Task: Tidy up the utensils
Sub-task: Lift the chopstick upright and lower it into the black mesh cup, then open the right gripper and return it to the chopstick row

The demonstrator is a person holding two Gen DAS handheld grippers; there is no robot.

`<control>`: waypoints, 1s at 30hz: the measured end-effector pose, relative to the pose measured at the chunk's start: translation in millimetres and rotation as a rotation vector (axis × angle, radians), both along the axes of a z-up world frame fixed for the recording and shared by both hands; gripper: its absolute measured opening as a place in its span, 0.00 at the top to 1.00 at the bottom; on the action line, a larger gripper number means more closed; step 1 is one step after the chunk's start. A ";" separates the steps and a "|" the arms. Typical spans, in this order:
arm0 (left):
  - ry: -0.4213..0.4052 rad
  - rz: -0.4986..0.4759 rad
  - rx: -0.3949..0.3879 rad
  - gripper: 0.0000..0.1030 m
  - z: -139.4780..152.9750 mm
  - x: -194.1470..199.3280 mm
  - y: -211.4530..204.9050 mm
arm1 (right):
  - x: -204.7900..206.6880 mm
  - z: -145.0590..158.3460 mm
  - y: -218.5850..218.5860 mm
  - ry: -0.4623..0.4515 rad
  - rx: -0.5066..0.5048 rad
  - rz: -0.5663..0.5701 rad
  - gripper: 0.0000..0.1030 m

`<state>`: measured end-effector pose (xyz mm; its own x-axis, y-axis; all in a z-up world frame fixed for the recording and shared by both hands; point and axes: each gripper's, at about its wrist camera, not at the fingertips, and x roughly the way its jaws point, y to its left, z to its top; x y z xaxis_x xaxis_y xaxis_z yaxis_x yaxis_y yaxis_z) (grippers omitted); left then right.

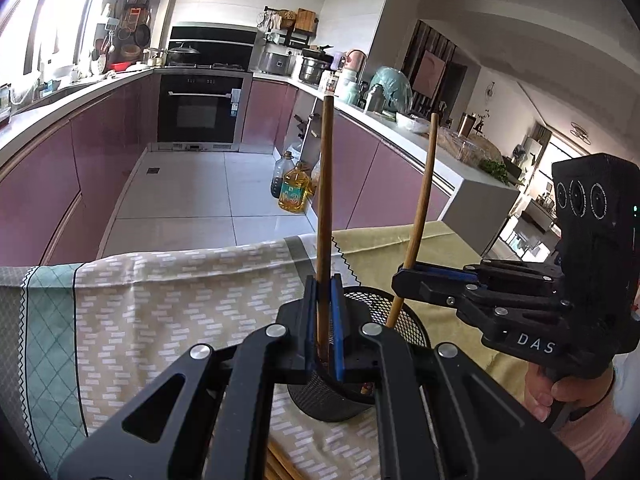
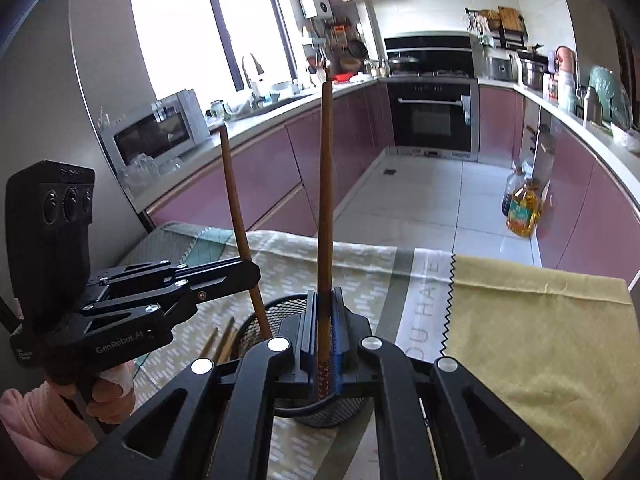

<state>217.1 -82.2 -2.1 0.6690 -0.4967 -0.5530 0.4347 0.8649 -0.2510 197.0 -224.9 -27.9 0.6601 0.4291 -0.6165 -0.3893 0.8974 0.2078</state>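
The left gripper [image 1: 323, 280] was clamped on a brown chopstick [image 1: 325, 208], its two blue-lined jaws pressed against the lower part of the shaft. That chopstick stood nearly upright, its lower end dipping into the black mesh holder [image 1: 404, 320] and its top pointing toward twelve o'clock in the left wrist view. The tool angled downward over the holder's rim.

The right gripper [image 2: 323, 294] was likewise clamped on a second chopstick [image 2: 326, 200], also held close to vertical with its patterned lower end going down inside the mesh holder [image 2: 260, 320]. Seen from the left wrist camera, the right gripper [image 1: 402, 276] reached in from three o'clock, fingers level and pointing toward nine, its chopstick [image 1: 420, 208] leaning slightly toward one o'clock. A hand [image 1: 560, 392] with a pink sleeve [image 1: 592, 440] gripped its handle at about four o'clock.

From the right wrist camera the left gripper [image 2: 256, 270] came in from nine o'clock, its chopstick [image 2: 236, 208] tilted toward eleven, and the left hand [image 2: 108, 396] wrapped the handle at about eight o'clock.

The holder stood on a patterned cloth [image 1: 160, 300] beside a yellow cloth [image 2: 540, 320]. More chopsticks [image 2: 222, 340] lay flat on the cloth at the holder's nine o'clock side.
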 end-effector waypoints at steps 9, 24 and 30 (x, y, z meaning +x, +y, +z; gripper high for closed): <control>0.012 0.025 0.002 0.89 -10.4 8.2 4.1 | 13.3 -2.1 0.9 0.012 0.012 -0.035 0.91; -0.127 0.144 0.061 0.51 6.4 -74.2 74.8 | -69.2 17.1 9.3 -0.132 0.059 0.090 0.59; -0.027 0.163 0.147 0.51 -30.2 -98.1 96.4 | -88.6 -20.0 33.8 -0.029 0.035 0.169 0.59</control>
